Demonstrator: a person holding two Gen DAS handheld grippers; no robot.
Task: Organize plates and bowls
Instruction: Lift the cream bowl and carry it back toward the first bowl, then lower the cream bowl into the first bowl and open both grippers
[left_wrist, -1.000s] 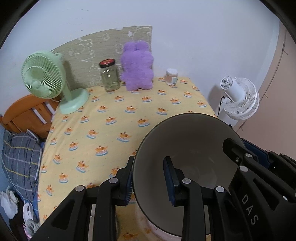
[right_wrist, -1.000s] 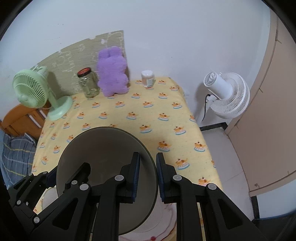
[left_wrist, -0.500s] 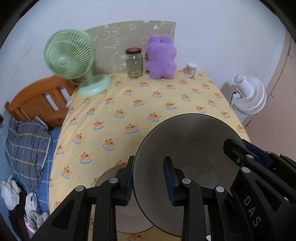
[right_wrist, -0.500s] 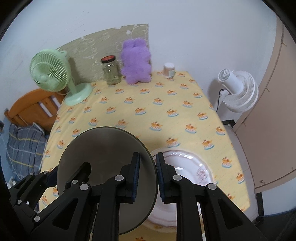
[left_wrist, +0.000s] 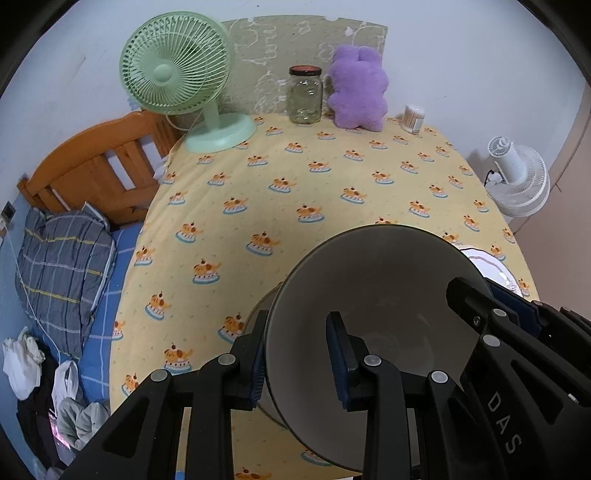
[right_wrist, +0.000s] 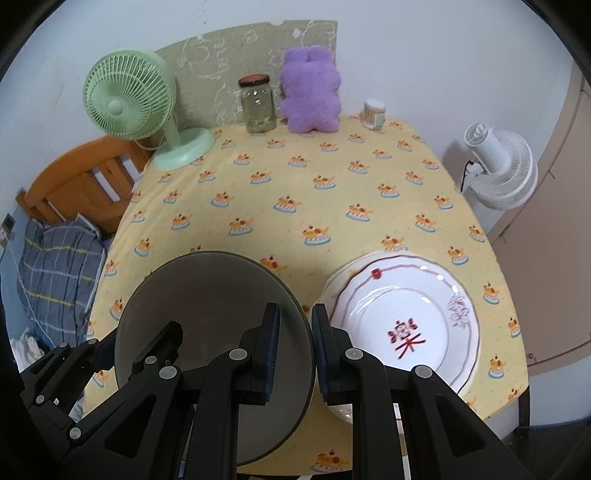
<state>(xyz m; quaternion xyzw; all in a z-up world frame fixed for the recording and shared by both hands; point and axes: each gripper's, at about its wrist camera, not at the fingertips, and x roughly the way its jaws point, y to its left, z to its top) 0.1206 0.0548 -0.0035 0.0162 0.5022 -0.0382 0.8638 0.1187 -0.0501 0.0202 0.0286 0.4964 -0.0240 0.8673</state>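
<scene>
Two grippers are clamping one grey bowl (left_wrist: 373, 291) between them above a table covered in yellow cloth (left_wrist: 295, 192). Each is pinching the rim: the left gripper (left_wrist: 297, 354) at the bowl's 9 o'clock edge, the right gripper (right_wrist: 294, 347) at its 3 o'clock edge. Just beside the bowl, at 3 o'clock, a white plate (right_wrist: 406, 317) with a red character is lying flat. Far back at 12 o'clock, a green fan (right_wrist: 129, 99), glass jar (right_wrist: 258, 105) and purple plush toy (right_wrist: 310, 96) are standing.
</scene>
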